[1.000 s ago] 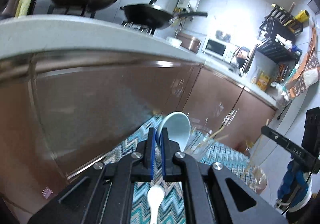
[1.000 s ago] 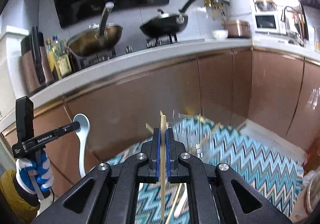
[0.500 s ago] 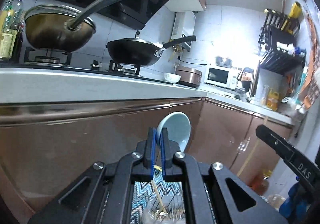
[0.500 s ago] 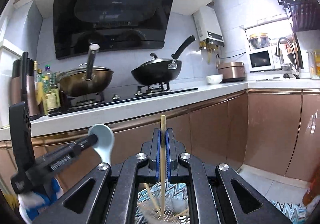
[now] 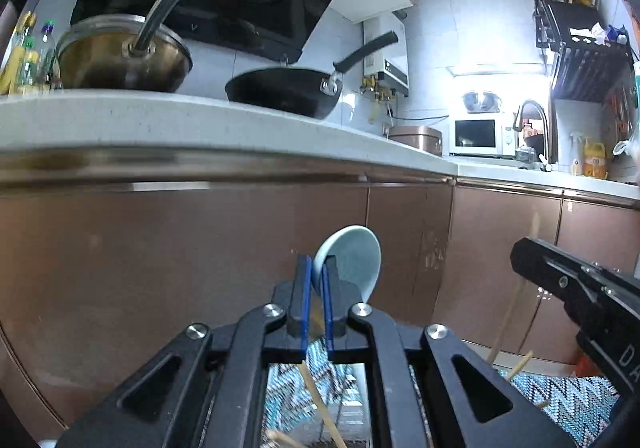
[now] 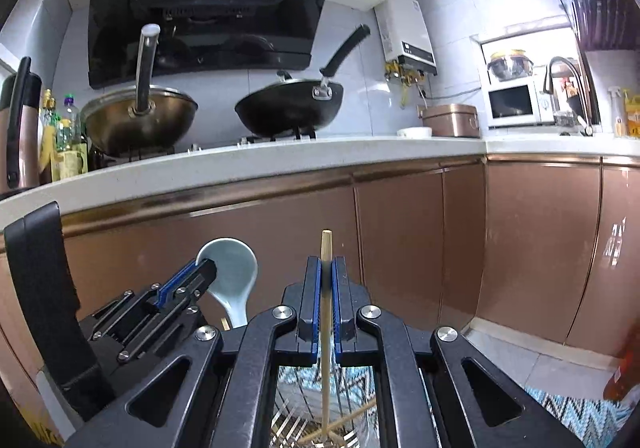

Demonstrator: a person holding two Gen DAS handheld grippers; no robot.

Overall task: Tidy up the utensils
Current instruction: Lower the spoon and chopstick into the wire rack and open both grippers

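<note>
Zigzag-patterned cloth (image 6: 576,414) is lying lowest, above it the left gripper (image 5: 316,280) is clenching a pale spoon (image 5: 352,258) and the right gripper (image 6: 327,280) a wooden chopstick (image 6: 326,248), copper cabinets (image 6: 400,232) and the white countertop (image 6: 280,155) sitting beyond.

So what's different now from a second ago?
Both grippers tipped up from the mat toward the cupboards and came closer together. The left gripper still pinches the spoon; the right gripper still pinches the chopstick, which now hangs over a wire basket. Nothing was dropped.
</note>
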